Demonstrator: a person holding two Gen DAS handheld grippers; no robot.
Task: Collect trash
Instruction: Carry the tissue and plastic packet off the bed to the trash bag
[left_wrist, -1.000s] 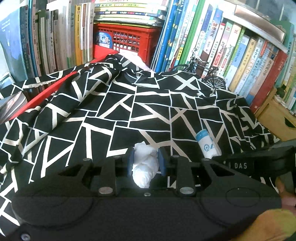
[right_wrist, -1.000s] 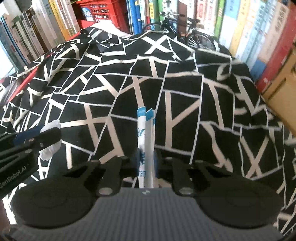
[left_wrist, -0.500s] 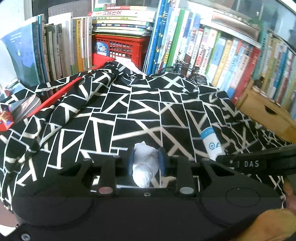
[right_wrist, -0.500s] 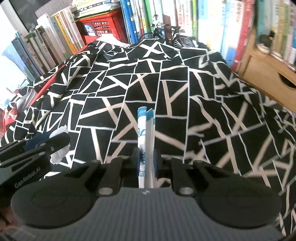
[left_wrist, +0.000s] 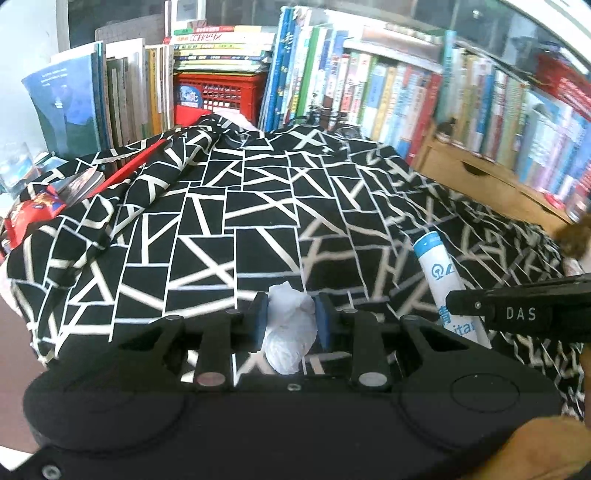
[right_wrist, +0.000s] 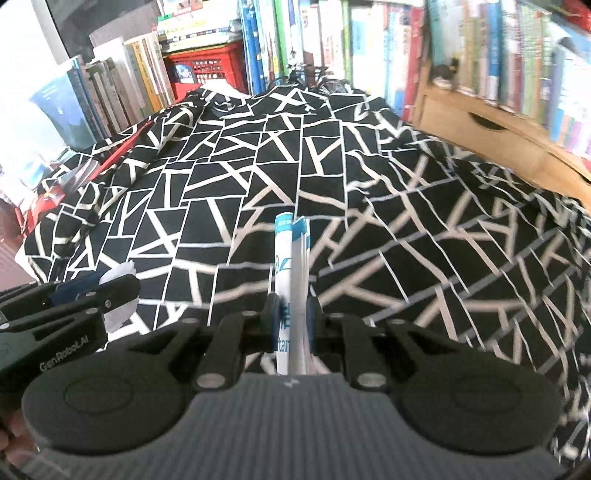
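Observation:
My left gripper (left_wrist: 290, 317) is shut on a crumpled white tissue (left_wrist: 288, 332), held above the black-and-white patterned cloth (left_wrist: 229, 206). The right gripper (right_wrist: 291, 317) is shut on a folded blue-and-white paper wrapper (right_wrist: 290, 266) that sticks forward between its fingers. In the left wrist view the wrapper (left_wrist: 441, 277) and the right gripper's finger (left_wrist: 517, 312) show at the right. In the right wrist view the left gripper (right_wrist: 92, 295) with the tissue (right_wrist: 118, 291) shows at the lower left. Both are lifted off the cloth.
Rows of books (left_wrist: 369, 88) line the back, with a red crate (left_wrist: 218, 92) and a model bicycle (right_wrist: 314, 77). A wooden drawer unit (right_wrist: 491, 136) stands at the right. Red snack packets (left_wrist: 29, 214) lie at the cloth's left edge.
Both grippers have pulled back and risen from the cloth, each keeping its piece of trash. More of the cloth's edges, the drawer unit and the left side have come into view.

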